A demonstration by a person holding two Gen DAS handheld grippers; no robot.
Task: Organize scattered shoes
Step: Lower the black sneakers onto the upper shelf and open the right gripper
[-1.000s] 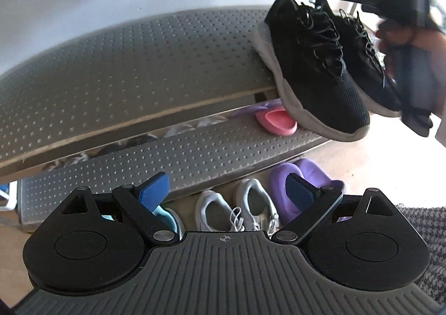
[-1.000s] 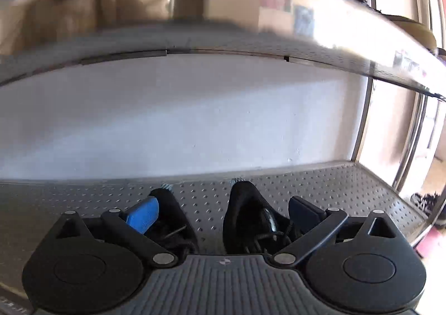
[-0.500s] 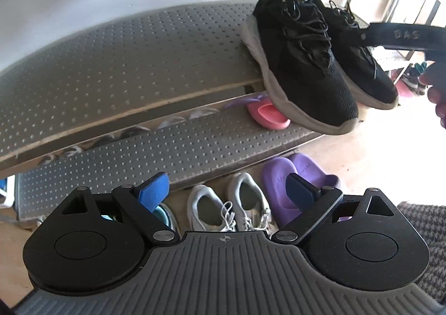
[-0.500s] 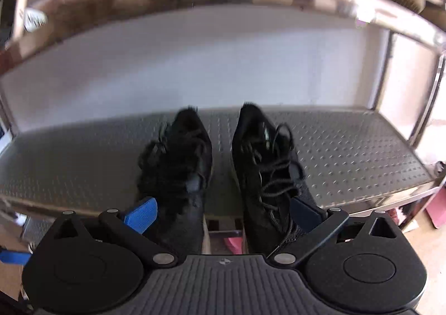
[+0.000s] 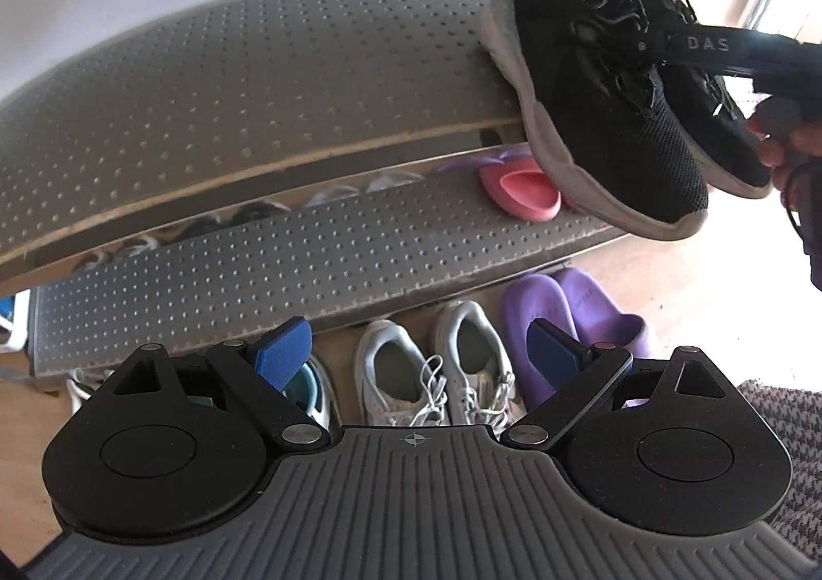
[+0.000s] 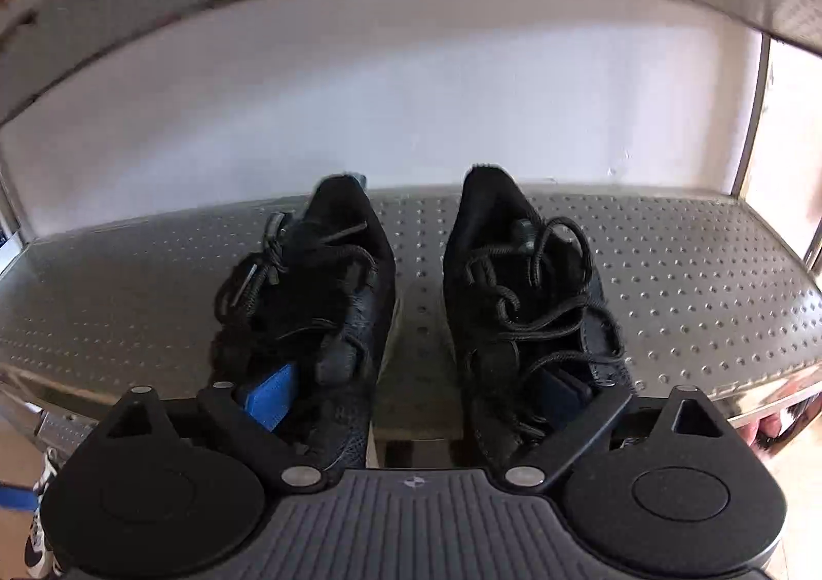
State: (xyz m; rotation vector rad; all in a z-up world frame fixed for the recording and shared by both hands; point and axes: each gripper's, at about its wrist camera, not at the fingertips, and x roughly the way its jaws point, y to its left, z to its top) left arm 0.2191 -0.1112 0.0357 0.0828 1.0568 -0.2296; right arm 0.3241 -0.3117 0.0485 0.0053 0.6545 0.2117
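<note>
Our right gripper (image 6: 413, 392) is closing its wide-spread jaws, one blue pad reaching into each shoe of the pair of black sneakers (image 6: 411, 313); whether the pads are pressing, we cannot tell. The sneakers are lying side by side on the perforated grey shelf (image 6: 693, 282), part hanging past its front edge. Our left gripper (image 5: 418, 349) is hanging open and empty, below that shelf, over white sneakers (image 5: 436, 374) and purple clogs (image 5: 570, 318).

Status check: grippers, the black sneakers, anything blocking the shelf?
Left gripper open, empty, over floor shoes. Right gripper closing, a finger inside each black sneaker, pair half on the shelf, heels overhanging. Shelf beside them bare.
</note>
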